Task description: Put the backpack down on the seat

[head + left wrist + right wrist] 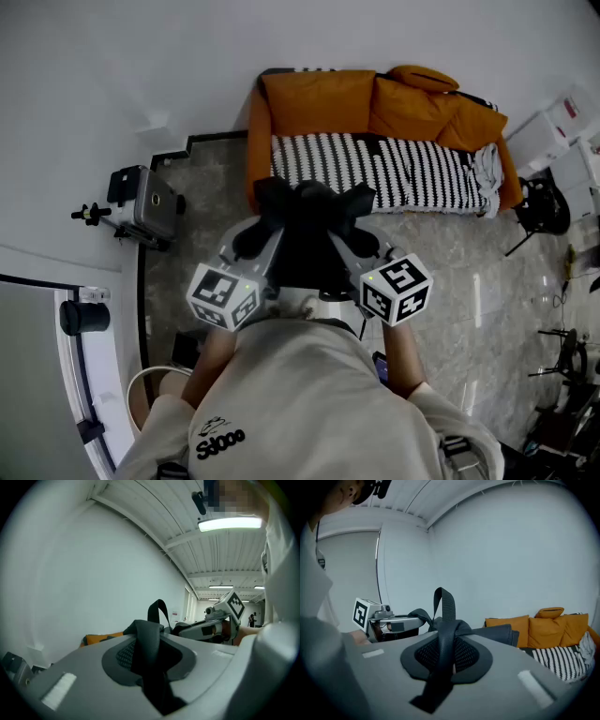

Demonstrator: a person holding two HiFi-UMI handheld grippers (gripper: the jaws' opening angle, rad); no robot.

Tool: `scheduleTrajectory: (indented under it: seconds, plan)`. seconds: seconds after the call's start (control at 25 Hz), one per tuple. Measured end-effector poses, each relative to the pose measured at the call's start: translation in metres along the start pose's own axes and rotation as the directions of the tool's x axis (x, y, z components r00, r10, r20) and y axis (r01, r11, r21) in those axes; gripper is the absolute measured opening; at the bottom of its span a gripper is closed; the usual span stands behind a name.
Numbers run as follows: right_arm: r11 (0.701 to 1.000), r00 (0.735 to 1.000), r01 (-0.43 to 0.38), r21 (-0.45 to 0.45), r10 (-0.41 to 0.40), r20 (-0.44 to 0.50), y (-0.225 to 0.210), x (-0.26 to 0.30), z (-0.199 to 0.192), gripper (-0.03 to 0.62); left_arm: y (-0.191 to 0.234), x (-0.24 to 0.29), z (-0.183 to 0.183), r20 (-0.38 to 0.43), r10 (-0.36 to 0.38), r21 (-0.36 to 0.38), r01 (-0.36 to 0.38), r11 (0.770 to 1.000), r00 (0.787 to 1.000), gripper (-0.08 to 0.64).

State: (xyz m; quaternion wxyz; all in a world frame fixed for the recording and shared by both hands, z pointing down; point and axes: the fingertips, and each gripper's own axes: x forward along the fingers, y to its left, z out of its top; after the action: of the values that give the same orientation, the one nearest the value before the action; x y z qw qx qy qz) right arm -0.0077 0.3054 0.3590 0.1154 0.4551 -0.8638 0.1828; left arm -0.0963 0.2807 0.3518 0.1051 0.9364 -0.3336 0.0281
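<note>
Within the left gripper [149,667] and right gripper [440,667] jaws, both clamped: backpack [305,234] straps.

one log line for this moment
left gripper: shut on strap | right gripper: shut on strap | backpack: held up, not yet on sofa

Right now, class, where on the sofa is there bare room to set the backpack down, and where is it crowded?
Free: the long middle of the striped seat cover, between the orange left armrest and the crumpled white cloth. Crowded: the right end, with that cloth and the orange cushions piled behind. The backpack hides the near-left corner.
</note>
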Motion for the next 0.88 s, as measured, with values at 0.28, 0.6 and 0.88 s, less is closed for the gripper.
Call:
scheduleTrajectory:
  seconds: [0.28, 0.6, 0.88]
  plan:
    - [1.0, 1.0, -0.011, 0.012, 0.011, 0.003, -0.001, -0.01, -0.005, 0.051, -0.011, -0.001, -0.003, -0.015, -0.006, 0.003, 0.007, 1.0, 1.0, 0.067]
    - [0.998, 0.999, -0.044, 0.033, 0.044, 0.01, -0.01, -0.02, -0.013, 0.055, -0.026, 0.004, -0.007, -0.021, 0.02, 0.014, -0.019, 1.0, 1.0, 0.067]
    - [0.996, 0.996, -0.09, 0.02, 0.09, -0.005, -0.022, -0.022, -0.012, 0.055, -0.033, 0.012, -0.007, -0.021, 0.073, 0.033, -0.072, 0.997, 0.997, 0.066]
